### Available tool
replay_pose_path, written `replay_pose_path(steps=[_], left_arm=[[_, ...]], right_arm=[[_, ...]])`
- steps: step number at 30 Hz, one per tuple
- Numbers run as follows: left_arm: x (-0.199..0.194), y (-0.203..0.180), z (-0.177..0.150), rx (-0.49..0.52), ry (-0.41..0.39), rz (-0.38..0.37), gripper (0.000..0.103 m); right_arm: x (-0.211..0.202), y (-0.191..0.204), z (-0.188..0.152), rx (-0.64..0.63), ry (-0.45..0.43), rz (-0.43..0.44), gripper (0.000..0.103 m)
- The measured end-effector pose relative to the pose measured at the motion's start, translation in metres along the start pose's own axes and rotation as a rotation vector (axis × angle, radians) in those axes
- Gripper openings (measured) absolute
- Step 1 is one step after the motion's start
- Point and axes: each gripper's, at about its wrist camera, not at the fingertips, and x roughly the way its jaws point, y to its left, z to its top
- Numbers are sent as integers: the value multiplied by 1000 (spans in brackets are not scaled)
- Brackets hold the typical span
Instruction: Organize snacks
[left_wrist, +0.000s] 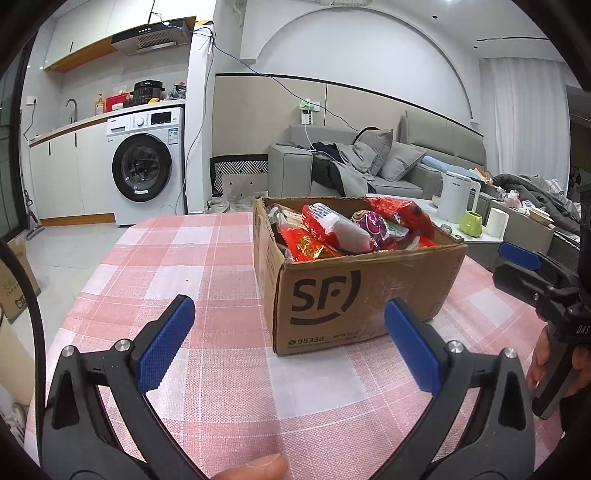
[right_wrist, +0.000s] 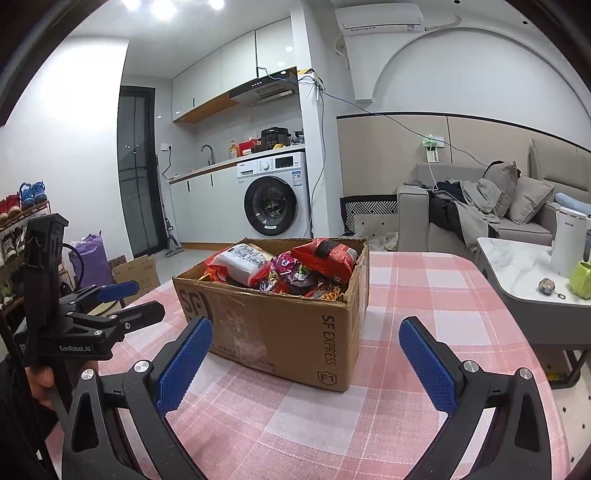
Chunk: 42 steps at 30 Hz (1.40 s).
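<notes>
An open brown SF cardboard box (left_wrist: 354, 291) stands on the table with the pink plaid cloth (left_wrist: 192, 258). It is full of snack packets (left_wrist: 332, 229), mostly red, with one purple packet (left_wrist: 373, 225). My left gripper (left_wrist: 290, 332) is open and empty, a little in front of the box. My right gripper (right_wrist: 306, 350) is open and empty, near the box's other front corner (right_wrist: 280, 332). The snacks (right_wrist: 288, 269) show in the right wrist view too. Each gripper shows in the other's view, the right one (left_wrist: 535, 273) and the left one (right_wrist: 122, 299).
A low marble table (right_wrist: 517, 266) at the right holds a white kettle (right_wrist: 569, 240) and a green cup (right_wrist: 581, 280). A grey sofa (left_wrist: 369, 162) and a washing machine (left_wrist: 146, 166) stand behind. A shoe rack (right_wrist: 22, 214) and cardboard boxes (right_wrist: 136, 273) are at the left.
</notes>
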Motion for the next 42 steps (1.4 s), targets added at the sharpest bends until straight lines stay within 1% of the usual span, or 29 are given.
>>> replay_pose_path(steps=[6, 13, 42], left_arm=[[-1, 2, -1, -11, -1, 0, 102], [-1, 3, -1, 0, -4, -4, 102], [-1, 3, -2, 3, -5, -4, 102]], right_arm=[[-6, 0, -1, -3, -30, -24, 103], [-3, 4, -2, -24, -17, -19, 103], [-2, 2, -2, -12, -10, -17, 103]])
